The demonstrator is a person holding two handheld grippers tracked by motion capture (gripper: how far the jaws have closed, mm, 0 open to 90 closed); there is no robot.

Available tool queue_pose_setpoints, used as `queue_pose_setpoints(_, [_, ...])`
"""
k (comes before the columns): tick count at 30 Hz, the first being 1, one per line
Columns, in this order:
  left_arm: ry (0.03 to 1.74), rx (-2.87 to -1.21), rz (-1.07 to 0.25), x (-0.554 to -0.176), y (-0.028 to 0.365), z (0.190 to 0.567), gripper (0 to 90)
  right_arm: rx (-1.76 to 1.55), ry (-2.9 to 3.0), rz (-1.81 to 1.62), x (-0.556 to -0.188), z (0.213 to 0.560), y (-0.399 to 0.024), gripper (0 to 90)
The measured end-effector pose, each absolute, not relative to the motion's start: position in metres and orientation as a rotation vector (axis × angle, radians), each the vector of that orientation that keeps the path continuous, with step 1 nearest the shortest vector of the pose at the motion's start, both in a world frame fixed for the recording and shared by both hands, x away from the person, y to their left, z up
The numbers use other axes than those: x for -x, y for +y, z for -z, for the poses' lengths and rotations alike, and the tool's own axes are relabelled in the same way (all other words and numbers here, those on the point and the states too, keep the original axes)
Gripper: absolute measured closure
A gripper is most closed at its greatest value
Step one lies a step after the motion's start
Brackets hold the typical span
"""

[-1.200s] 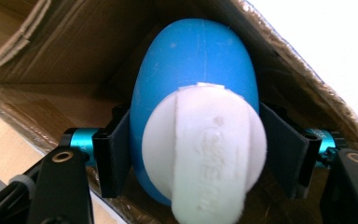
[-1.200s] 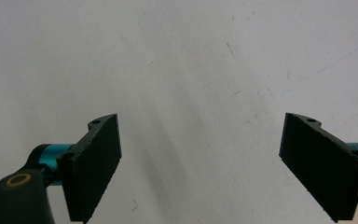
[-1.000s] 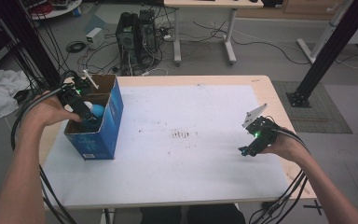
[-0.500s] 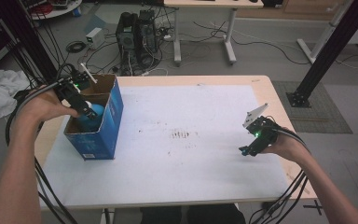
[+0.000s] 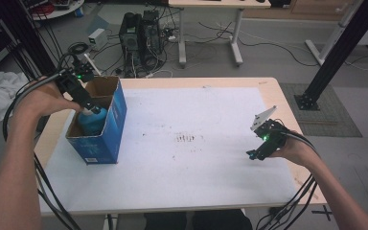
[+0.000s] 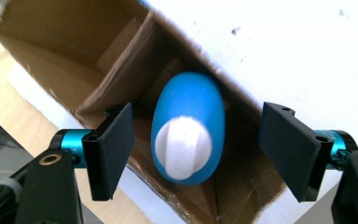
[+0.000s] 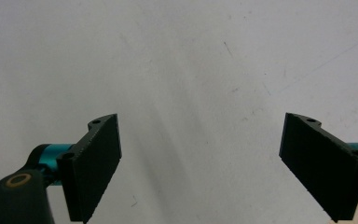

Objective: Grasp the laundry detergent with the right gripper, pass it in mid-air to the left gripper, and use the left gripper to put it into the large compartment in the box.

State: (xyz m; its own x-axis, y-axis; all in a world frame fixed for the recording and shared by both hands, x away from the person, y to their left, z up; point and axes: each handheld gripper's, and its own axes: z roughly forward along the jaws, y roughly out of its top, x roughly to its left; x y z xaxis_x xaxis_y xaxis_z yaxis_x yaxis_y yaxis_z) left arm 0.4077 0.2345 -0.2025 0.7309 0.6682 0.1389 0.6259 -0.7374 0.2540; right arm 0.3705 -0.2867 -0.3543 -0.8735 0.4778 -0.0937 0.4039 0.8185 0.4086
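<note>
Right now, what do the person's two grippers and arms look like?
Both grippers, the left gripper and the right gripper, have black bodies with a small green light, flat black rectangular pads on teal rods, and brass-coloured rivets. The right one carries a grey three-cornered plate. Black cables trail from each. The forearms are bare, with no sleeves in view.

Dim room, glaring white tabletop, soft focus
</note>
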Motion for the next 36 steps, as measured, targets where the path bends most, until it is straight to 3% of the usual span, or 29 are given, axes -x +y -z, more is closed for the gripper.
queue_pose_setpoints(17, [0.688, -2.743, -0.315, -0.398, 0.152, 0.184, 21.6, -0.683, 2.797, -0.571, -0.371, 0.351, -0.282, 11.9])
queue_pose_setpoints(28, [0.461, -2.809, -0.188, -0.396, 0.078, 0.232, 17.4, -0.668, 2.793, -0.565, -0.373, 0.349, -0.279, 12.0])
queue_pose_setpoints(36, [0.428, -2.872, -0.063, -0.397, 0.051, 0.282, 17.4, -0.674, 2.789, -0.574, -0.374, 0.348, -0.276, 12.0])
